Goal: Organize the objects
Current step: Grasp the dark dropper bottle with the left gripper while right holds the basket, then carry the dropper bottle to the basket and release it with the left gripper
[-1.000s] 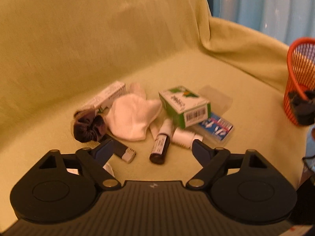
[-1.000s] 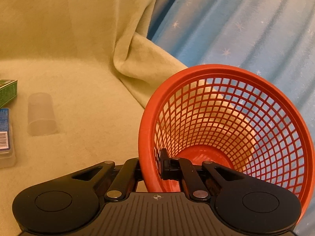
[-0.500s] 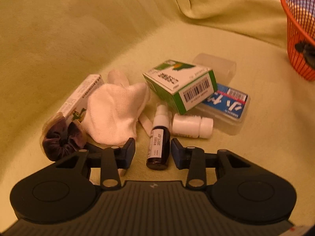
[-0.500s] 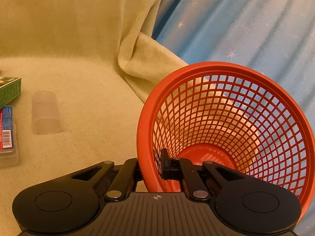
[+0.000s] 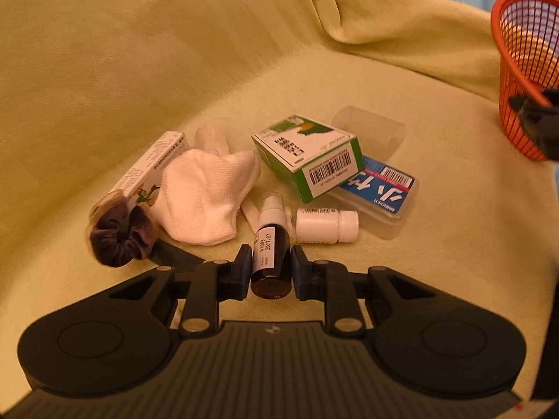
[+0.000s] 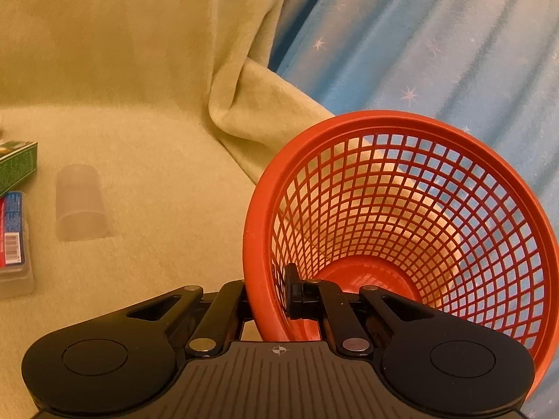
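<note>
Left gripper [image 5: 270,268]: jaws just closing, pads now pressing dark bottle [image 5: 270,256]. Bottle lies on blanket [image 5: 244,52], long axis along fingers, cap away.
Right gripper [image 6: 269,291]: clamped on basket [image 6: 401,188] rim, basket tipped, empty.
Count: two boxes, two bottles, one basket.

Left wrist camera looks steeply down, close over clutter on a green blanket [image 5: 436,251]; right wrist camera faces an orange basket [image 6: 401,129] at close range. Both show the basket and a green box [image 5: 307,153].
</note>
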Available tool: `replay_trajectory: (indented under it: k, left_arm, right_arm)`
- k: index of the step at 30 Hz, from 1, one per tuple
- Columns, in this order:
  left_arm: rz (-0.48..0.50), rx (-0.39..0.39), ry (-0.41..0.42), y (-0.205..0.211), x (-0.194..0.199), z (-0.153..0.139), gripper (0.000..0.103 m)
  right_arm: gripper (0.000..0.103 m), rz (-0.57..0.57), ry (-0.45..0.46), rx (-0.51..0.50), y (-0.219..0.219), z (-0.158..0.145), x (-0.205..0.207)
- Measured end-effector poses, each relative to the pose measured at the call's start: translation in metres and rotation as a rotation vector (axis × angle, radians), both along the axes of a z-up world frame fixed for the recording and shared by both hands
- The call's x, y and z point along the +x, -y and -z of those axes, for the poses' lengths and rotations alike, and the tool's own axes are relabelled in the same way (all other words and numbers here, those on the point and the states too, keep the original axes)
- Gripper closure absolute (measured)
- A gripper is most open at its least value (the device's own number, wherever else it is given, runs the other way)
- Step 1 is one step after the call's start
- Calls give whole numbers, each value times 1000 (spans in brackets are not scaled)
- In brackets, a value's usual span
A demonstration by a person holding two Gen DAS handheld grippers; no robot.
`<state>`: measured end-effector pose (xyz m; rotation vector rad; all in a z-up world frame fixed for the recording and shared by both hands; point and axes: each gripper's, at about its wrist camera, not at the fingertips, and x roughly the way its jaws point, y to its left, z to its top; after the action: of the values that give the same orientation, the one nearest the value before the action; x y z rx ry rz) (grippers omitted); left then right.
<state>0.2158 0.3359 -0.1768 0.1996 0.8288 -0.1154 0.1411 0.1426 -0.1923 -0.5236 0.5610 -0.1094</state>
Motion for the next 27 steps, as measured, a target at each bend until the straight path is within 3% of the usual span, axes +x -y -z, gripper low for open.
replay_trajectory:
  k: [7,12,17,20,27]
  left_arm:
    - [-55,-93,64,-5,-14,-44,84]
    - [-6,-172,127,15,-19,-95,84]
    - [171,-276,144,59,-11,-143,84]
    - [302,-295,130,100,3,-160,84]
    - [540,-274,-27,200,66,-150,84]
  right_arm:
    - [100,-46,-20,-13,6,7,-8]
    - [100,-65,-12,-5,10,6,-9]
    - [100,-103,3,-6,13,7,-13]
    - [100,-133,3,-7,14,11,-17]
    - [95,-170,-40,9,15,15,-20]
